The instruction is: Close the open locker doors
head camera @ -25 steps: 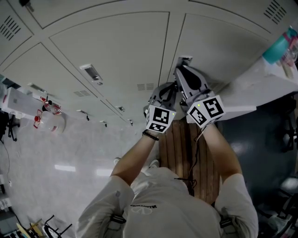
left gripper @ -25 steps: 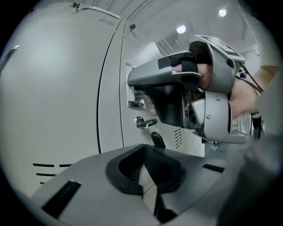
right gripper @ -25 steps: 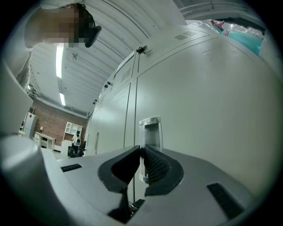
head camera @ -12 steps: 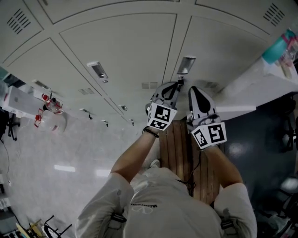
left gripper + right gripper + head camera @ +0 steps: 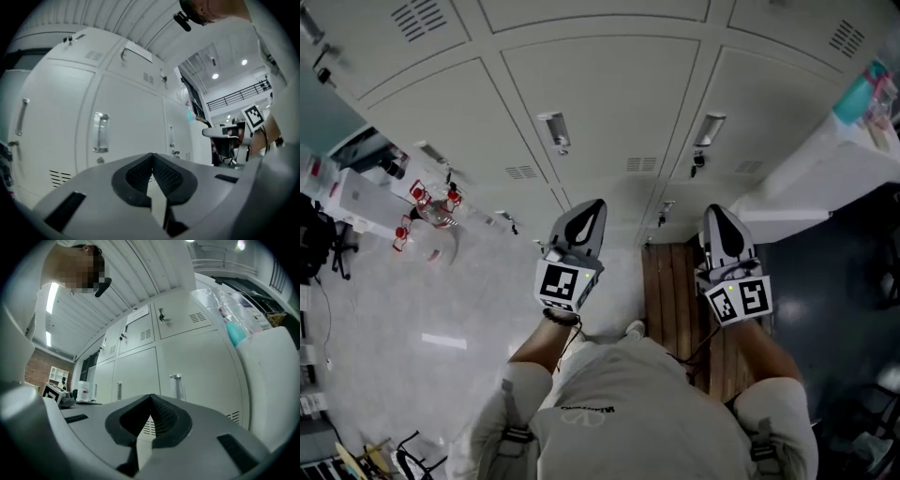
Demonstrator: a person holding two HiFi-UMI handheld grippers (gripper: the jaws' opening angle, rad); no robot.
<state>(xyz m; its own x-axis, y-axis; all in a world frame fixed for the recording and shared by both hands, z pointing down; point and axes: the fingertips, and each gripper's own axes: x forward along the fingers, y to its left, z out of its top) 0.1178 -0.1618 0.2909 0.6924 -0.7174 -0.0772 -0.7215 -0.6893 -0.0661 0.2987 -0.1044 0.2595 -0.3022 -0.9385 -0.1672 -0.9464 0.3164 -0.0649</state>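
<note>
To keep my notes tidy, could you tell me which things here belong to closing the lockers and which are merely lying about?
Part of the job:
- locker doors
- door handles
- left gripper, shut and empty
- right gripper, shut and empty

Just lying about:
- wooden bench
- teal bottle
- red-and-clear items at the left

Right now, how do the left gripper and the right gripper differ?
In the head view the left gripper hangs over pale floor; the right gripper over wooden slats. A door handle shows left of the left gripper's jaws, another handle right of the right gripper's. Both are shut, empty and apart from the lockers.
</note>
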